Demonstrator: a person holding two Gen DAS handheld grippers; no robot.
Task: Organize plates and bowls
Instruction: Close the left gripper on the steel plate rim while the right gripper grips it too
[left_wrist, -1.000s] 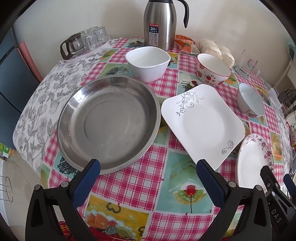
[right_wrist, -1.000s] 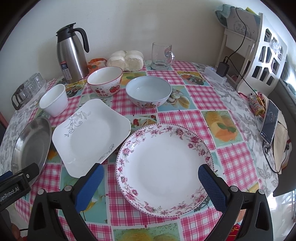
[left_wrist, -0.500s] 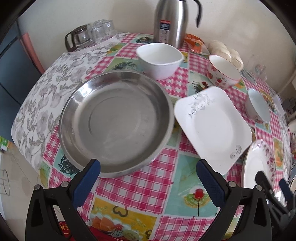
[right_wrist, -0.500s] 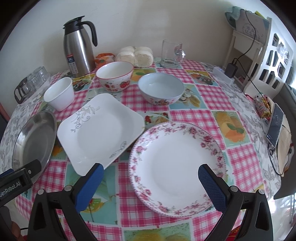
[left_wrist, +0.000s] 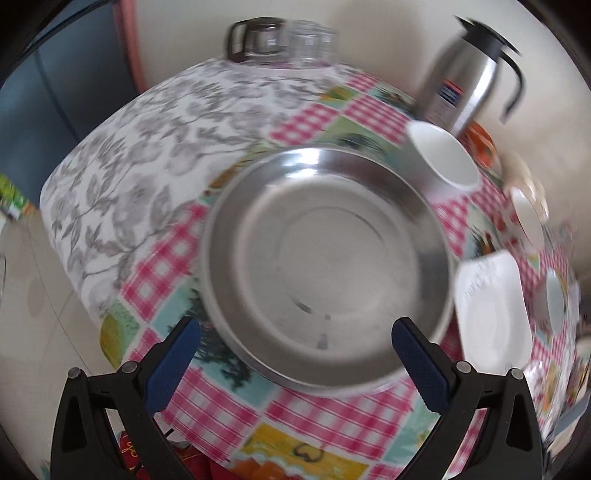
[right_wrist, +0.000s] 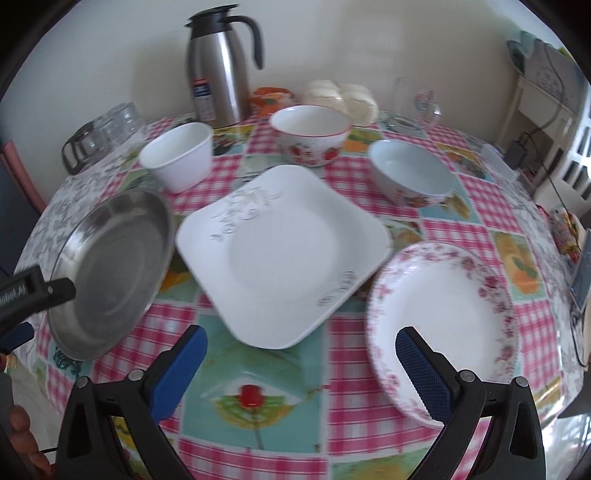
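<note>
While you held both grippers over the checked pink tablecloth, their blue-padded jaws stood spread wide with nothing between them. Your left gripper hung just above the near rim of the round stainless steel pan, which filled the space ahead of its fingers. Beyond the pan to the right sat the plain white bowl, and farther back the steel thermos jug with a black handle. Your right gripper hovered apart from the dishes, with the square white plate with grey scrollwork straight ahead and the round plate with a pink floral rim beneath its right finger. Farther ahead stood the strawberry-patterned bowl and, to the right, the pale blue bowl. The left view was blurred.
</note>
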